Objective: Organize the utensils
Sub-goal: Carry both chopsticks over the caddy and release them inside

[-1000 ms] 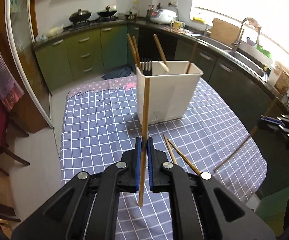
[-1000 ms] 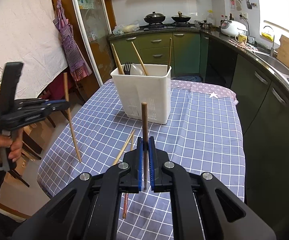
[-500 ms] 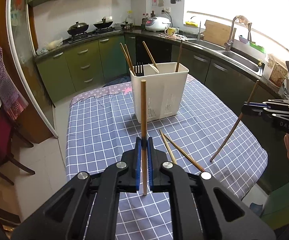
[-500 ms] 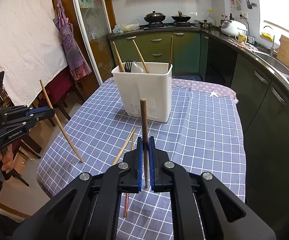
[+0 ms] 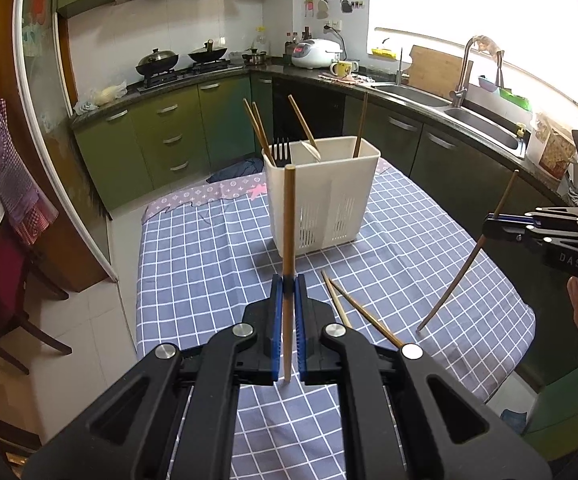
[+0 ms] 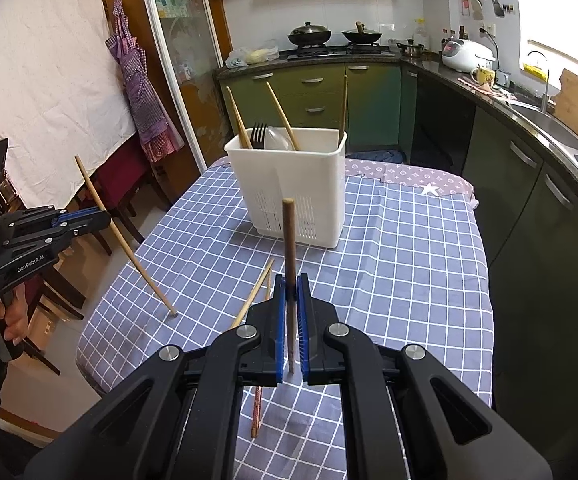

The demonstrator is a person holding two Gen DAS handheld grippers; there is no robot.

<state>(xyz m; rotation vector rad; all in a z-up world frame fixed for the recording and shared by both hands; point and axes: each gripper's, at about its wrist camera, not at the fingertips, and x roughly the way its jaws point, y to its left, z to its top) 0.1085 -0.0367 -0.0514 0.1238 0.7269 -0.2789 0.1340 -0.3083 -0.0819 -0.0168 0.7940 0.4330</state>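
Above the tablecloth (image 5: 217,248), chopstick tips lower.

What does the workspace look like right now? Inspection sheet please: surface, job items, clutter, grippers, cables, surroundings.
Surface: table under a blue checked cloth, purple patterned strip at the far end.
Job's things: white utensil caddy upright on the cloth, holding a black fork and several chopsticks; two loose chopsticks lying crossed on the cloth.
Clutter: nothing seen.
Grippers: left gripper shut on a light chopstick, held upright; right gripper shut on a dark chopstick, also upright.
Cables: nothing seen.
Surroundings: green kitchen cabinets, woks on the stove, rice cooker, sink, apron hanging at left.
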